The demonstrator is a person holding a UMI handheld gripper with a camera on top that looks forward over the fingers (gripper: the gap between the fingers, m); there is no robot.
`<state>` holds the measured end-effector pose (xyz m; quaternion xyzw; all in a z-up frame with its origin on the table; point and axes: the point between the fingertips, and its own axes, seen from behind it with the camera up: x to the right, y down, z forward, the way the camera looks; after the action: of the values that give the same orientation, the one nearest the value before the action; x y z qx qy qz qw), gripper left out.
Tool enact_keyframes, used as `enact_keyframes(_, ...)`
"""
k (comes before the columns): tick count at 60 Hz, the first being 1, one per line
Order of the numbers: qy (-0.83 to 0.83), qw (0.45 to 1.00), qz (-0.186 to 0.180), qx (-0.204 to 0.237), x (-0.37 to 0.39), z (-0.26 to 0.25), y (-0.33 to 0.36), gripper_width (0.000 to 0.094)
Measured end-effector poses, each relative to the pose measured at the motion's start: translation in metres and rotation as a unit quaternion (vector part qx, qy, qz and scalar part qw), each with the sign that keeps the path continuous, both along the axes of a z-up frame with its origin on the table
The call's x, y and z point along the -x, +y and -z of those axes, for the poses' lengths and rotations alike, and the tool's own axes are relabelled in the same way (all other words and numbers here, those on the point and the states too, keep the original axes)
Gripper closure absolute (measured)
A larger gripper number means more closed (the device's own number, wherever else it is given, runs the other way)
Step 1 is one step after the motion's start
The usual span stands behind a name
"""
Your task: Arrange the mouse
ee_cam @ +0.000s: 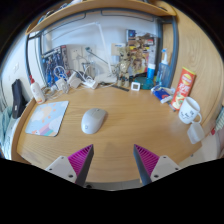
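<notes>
Mouse [93, 121] (grey, no legible branding) lies on desk [125, 130] beyond the open, empty fingers [113, 160].

Two pale grey fingers [79, 163], wedge-shaped, tapering toward the tips. Magenta pads [146, 158] on the inner faces, ridged with fine diagonal lines. Outer faces plain and light, flat-sided. Dark housing behind the finger bases.

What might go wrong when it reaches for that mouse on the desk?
The gripper is open, well short of the mouse. The mouse looks rounded and smooth, so it could slip out of the jaws. A careless push might slide it past the mouse pad. The white mug could be bumped.
</notes>
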<state>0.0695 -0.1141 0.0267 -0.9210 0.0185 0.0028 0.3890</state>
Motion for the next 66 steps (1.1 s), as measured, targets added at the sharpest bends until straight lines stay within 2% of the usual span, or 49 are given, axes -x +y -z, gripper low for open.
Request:
enact_keyframes(18, -0.021, 1.000, -0.011, 0.018, 0.056, 0.041, 0.073, 0.0135)
enact_keyframes(43, -0.029, 0.998, -0.054, 0.024, 0.104, 0.041, 0.151, 0.0165)
enact_keyframes(48, -0.034, 0.998, -0.057, 0.024, 0.109, 0.041, 0.159, 0.0235)
enact_keyframes(55, -0.040, 0.997, -0.058, 0.022, 0.114, 0.041, 0.164, 0.0409)
enact_keyframes(66, -0.043, 0.997, -0.052, 0.032, 0.114, 0.042, 0.163, 0.0501)
